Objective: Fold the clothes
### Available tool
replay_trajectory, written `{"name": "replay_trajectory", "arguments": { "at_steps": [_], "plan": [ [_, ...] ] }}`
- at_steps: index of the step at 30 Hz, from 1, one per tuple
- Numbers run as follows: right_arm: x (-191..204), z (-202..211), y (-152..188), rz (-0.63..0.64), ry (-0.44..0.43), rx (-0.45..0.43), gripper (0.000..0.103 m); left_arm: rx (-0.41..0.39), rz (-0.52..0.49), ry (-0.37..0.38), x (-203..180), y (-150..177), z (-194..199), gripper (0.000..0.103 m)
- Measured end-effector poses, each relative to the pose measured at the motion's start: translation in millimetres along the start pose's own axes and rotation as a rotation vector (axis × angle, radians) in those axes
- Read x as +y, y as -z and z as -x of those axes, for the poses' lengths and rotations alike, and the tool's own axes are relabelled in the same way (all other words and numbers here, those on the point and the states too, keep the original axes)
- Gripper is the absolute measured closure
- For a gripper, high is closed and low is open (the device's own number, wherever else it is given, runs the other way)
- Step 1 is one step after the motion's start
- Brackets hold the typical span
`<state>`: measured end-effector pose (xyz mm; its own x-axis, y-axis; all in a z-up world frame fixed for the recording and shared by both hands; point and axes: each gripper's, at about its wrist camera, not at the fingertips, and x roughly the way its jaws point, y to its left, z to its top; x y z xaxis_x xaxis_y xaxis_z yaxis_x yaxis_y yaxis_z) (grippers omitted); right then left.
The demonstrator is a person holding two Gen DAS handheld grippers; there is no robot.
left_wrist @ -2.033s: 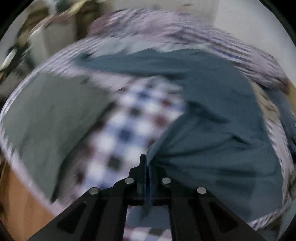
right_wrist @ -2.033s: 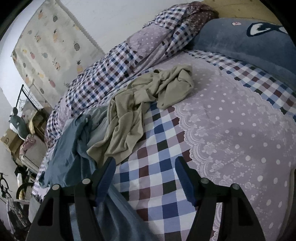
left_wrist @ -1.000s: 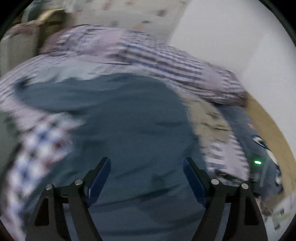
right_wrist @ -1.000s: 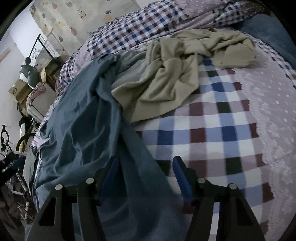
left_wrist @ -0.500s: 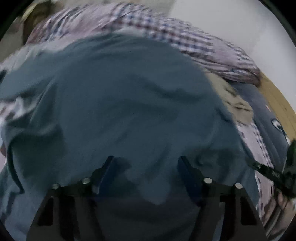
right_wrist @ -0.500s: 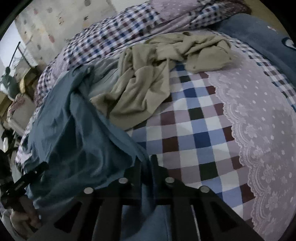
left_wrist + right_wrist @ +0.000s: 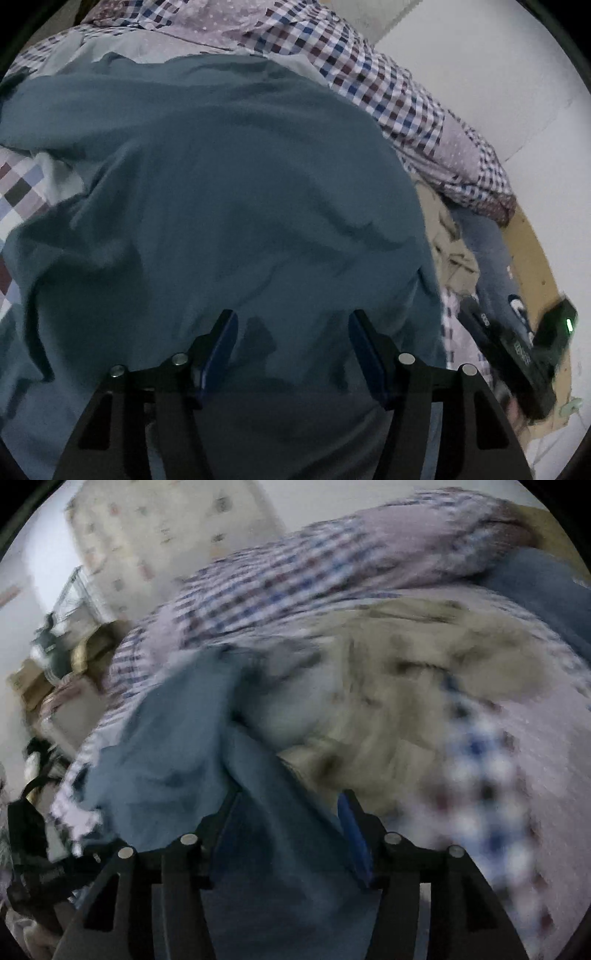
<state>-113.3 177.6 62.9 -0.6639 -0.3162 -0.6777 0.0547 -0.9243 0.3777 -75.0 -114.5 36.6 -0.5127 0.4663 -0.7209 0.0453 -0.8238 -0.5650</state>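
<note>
A teal garment (image 7: 236, 192) lies spread over the bed and fills most of the left wrist view. My left gripper (image 7: 293, 345) hovers open just above its near part, with cloth under both blue pads and nothing pinched. In the blurred right wrist view the same teal garment (image 7: 177, 760) runs in a fold between the fingers of my right gripper (image 7: 290, 823), which stands open. A crumpled beige garment (image 7: 413, 686) lies just beyond it. The right gripper's black body (image 7: 517, 354) shows at the right edge of the left wrist view.
The bed has a checked and dotted lilac cover (image 7: 22, 184), with a rolled checked quilt (image 7: 369, 81) along the white wall. A blue pillow (image 7: 495, 254) lies at the wooden headboard end. Boxes and clutter (image 7: 44, 675) stand beside the bed.
The right gripper, shut on the teal garment half a second ago, now stands open and is swinging, which blurs its view. The left gripper let go earlier and has stayed open over the cloth.
</note>
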Motion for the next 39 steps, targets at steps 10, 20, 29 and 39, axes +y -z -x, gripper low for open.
{"name": "replay_trajectory", "arguments": {
  "at_steps": [10,20,29,39],
  "plan": [
    [40,-96,-64,0.148,-0.032,0.105,0.063,-0.048,0.108,0.091,22,-19,13,0.035],
    [223,-65,53,1.066,0.173,-0.097,0.090,-0.159,0.159,0.149,49,-40,41,0.036],
    [233,-61,107,1.111,0.052,0.021,0.052,-0.187,0.201,0.086,72,-54,46,0.034],
    [138,11,14,0.444,-0.239,-0.023,0.037,-0.166,0.114,0.065,61,-53,43,0.034]
  ]
}}
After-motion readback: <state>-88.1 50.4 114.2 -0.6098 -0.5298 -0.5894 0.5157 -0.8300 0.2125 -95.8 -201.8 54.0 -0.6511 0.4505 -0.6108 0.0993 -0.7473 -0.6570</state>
